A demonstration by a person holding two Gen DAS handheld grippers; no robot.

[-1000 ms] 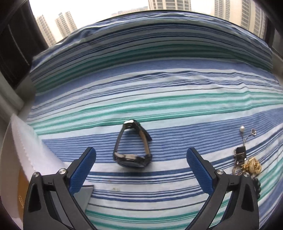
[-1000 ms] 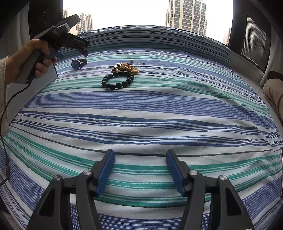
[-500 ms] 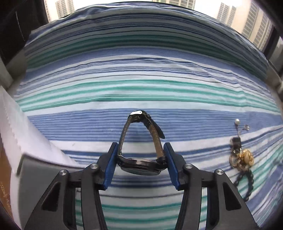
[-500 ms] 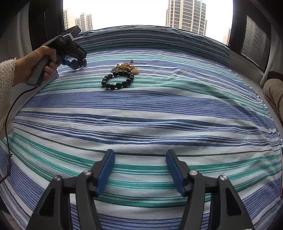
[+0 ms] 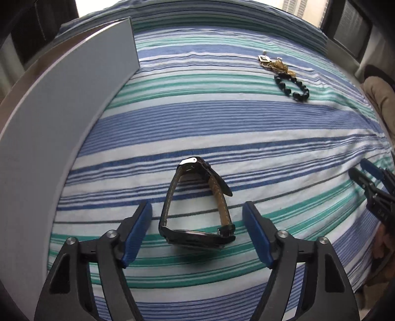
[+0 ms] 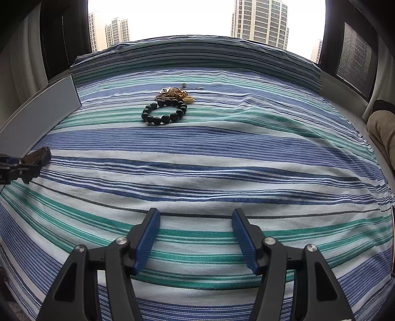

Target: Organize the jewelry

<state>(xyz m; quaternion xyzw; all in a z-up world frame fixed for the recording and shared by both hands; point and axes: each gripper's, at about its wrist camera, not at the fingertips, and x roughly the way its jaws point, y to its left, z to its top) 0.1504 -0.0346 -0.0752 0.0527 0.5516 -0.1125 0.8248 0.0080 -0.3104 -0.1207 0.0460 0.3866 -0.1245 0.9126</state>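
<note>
A blue, white and green striped sheet (image 6: 222, 153) is lying spread across the whole surface, rumpling slightly toward the right. A flat grey panel (image 5: 61, 103) is standing along its left edge, and tall apartment towers (image 6: 259, 22) are showing through the window behind.

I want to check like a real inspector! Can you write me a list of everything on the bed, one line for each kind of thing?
Surface: striped bedsheet, blue, green and white, lightly wrinkled.
Job's things: black watch lying between the left gripper's fingers, untouched; dark bead bracelet touching a gold jewelry pile farther off.
Clutter: grey flat panel along one edge of the bed.
Grippers: left gripper open, jaws have just been opening around the watch; right gripper open, nothing between its jaws.
Cables: nothing seen.
Surroundings: window with tall buildings; tan cushion at the side.
</note>
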